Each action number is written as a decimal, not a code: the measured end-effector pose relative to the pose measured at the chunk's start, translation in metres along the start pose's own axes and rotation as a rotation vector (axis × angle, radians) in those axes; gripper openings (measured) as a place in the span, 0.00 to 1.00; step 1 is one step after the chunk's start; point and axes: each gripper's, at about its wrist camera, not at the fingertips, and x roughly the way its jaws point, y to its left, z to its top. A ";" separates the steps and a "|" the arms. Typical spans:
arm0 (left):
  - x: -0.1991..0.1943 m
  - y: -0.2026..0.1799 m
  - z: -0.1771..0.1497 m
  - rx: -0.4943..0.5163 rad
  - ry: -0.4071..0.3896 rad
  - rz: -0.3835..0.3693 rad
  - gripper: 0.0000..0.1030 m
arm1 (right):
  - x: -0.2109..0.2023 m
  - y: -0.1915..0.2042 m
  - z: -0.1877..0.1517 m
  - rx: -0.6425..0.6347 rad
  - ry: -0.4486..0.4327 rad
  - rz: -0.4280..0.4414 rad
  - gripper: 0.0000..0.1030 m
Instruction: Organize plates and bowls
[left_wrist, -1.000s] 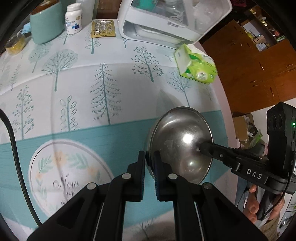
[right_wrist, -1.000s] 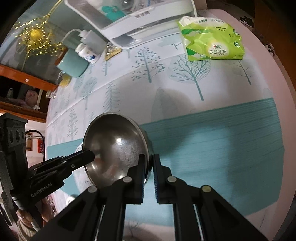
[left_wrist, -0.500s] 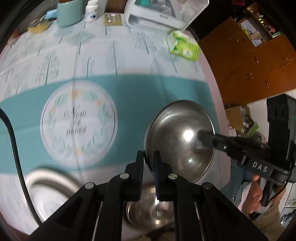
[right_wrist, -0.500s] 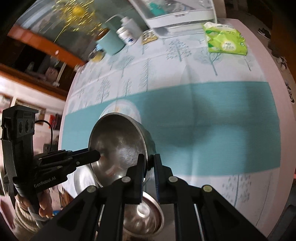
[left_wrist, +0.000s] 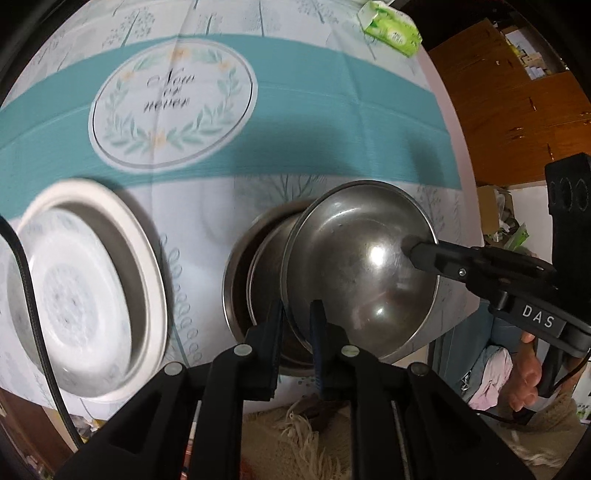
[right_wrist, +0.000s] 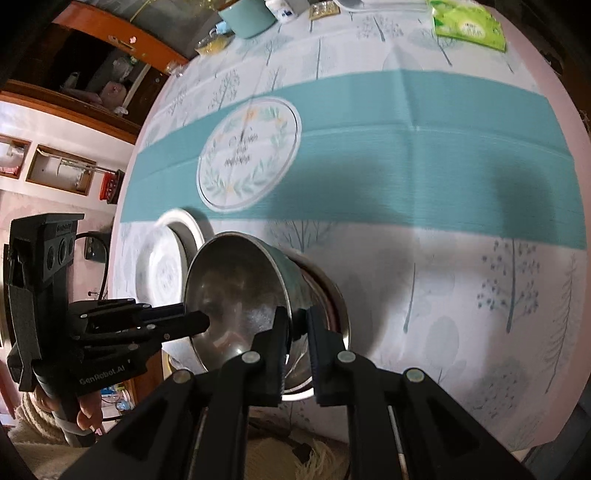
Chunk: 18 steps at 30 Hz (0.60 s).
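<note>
Left wrist view: both grippers (left_wrist: 297, 325) (right_wrist: 297, 334) clamping round steel bowl (left_wrist: 358, 266), hovering over stacked steel bowls (left_wrist: 240, 280), awaiting lowering, release.

Both grippers, right (right_wrist: 297, 332) and left (right_wrist: 201, 319), clamp opposite rims of a tilted steel bowl (right_wrist: 236, 291) above stacked bowls (right_wrist: 332, 295) on the counter (right_wrist: 461, 277), beside a white plate (right_wrist: 166, 266).

My black left gripper (left_wrist: 297, 325) grips a silver steel bowl (left_wrist: 354, 266). The white plate (left_wrist: 92, 291) at frame left bears a grey-blue speckled pattern. The tablecloth (left_wrist: 332, 125) is white with teal trees, a teal band and a leaf-wreath medallion (left_wrist: 171, 107). A green tissue pack (left_wrist: 391, 31) lies upper right.
</note>
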 end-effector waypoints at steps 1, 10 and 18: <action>0.004 0.000 -0.004 -0.002 0.001 0.007 0.11 | 0.002 0.000 -0.001 0.000 0.004 0.000 0.10; 0.014 0.001 -0.011 -0.003 0.001 0.051 0.11 | 0.021 -0.002 -0.013 -0.003 0.032 -0.013 0.10; 0.019 -0.003 -0.007 0.022 0.009 0.083 0.15 | 0.030 0.002 -0.015 -0.030 0.051 -0.042 0.10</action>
